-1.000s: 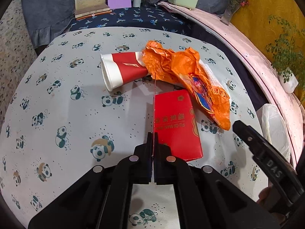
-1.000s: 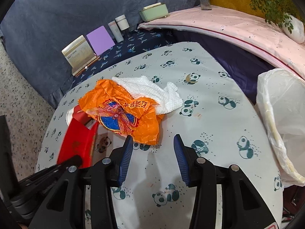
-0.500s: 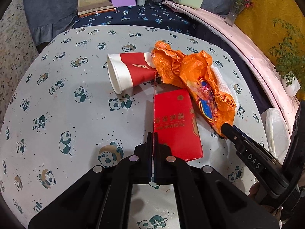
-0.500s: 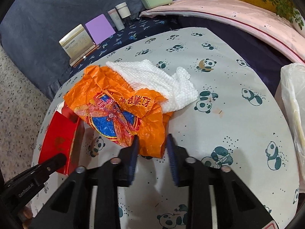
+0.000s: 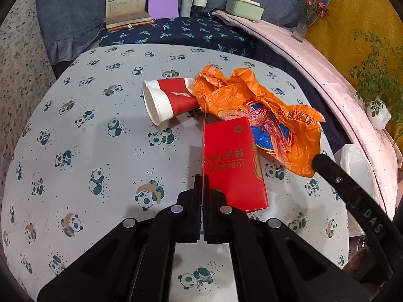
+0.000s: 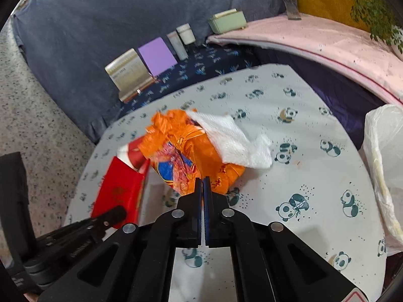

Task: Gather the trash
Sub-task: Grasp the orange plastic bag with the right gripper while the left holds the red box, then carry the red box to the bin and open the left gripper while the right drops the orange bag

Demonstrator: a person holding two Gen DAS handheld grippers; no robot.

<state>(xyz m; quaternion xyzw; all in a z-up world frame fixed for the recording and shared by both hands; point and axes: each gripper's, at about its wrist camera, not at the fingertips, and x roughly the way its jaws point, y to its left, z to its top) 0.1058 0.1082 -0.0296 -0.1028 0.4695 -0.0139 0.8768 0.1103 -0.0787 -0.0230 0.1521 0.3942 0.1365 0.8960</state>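
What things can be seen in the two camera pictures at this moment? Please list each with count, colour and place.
paper cup: 1, red and white, on its side on the table, left of the bag
plastic bag: 1, orange, crumpled, mid-table
red envelope: 1, red, in the left gripper
paper towel: 1, white, against the bag's far side
trash bag: 1, whitish, beside the table's right edge
table: 1, pale cloth with pandas
booklet: 1, beige, standing behind the table
purple card: 1, beside the booklet
bottles: 2, whitish, beside the card
green box: 1, on the pink ledge
left gripper: black, closed on the envelope's edge
right gripper: black, closed on the bag's near edge
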